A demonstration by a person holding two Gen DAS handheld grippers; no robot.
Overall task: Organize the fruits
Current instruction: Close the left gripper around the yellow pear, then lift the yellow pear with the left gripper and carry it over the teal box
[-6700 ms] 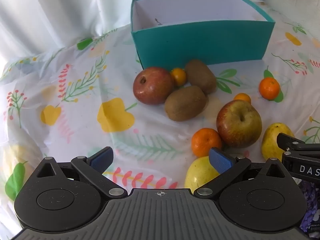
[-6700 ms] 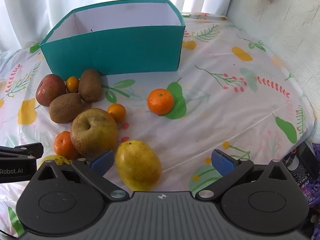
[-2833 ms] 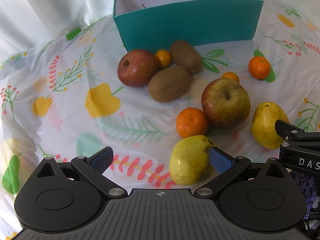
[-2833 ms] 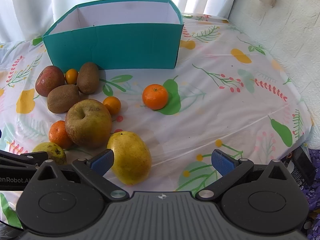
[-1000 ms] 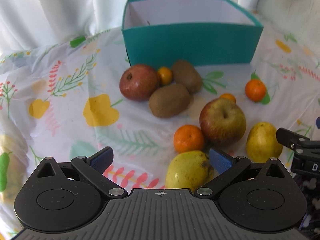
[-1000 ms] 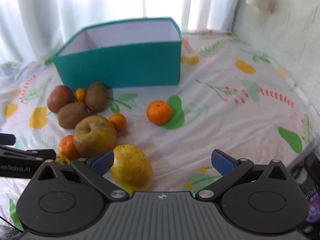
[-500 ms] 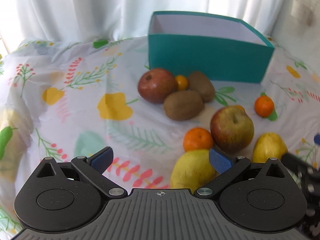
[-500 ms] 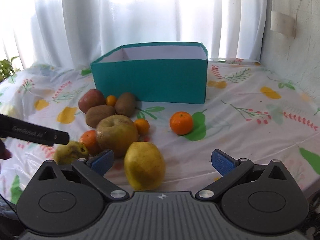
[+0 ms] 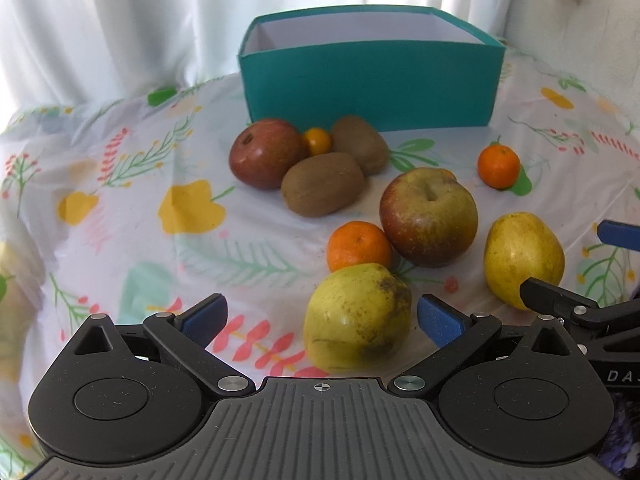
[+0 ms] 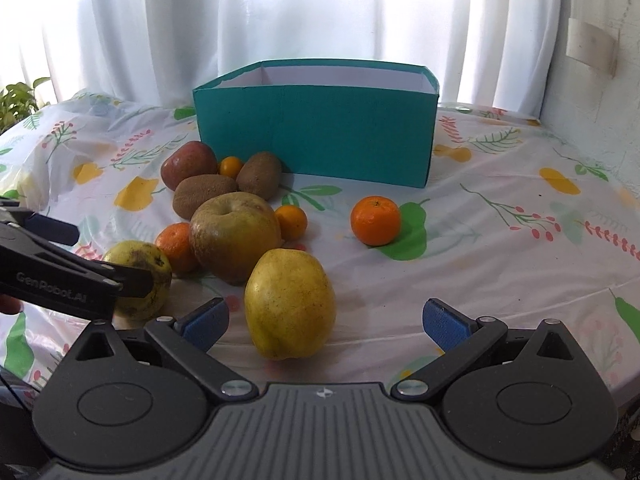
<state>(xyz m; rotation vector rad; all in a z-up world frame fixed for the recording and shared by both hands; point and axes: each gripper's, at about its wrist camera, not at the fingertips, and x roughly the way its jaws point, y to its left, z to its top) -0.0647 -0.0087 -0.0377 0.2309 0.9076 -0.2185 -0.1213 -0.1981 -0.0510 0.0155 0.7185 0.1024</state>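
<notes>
Yellow-green quince (image 9: 357, 317) between the left gripper's (image 9: 319, 317) parted jaws.

We now hold both grippers lower and flatter than before: the teal box (image 10: 316, 136) shows its front wall rather than its inside, and curtain fills the upper frame. Our left gripper (image 9: 320, 318) has its jaws wide around the blemished pear (image 9: 357, 316), which sits more central than earlier. The yellow pear (image 10: 290, 304) now lies between our right gripper's (image 10: 326, 320) spread jaws.

White curtain (image 10: 280, 12), floral tablecloth (image 10: 500, 208), houseplant (image 10: 18, 100)
</notes>
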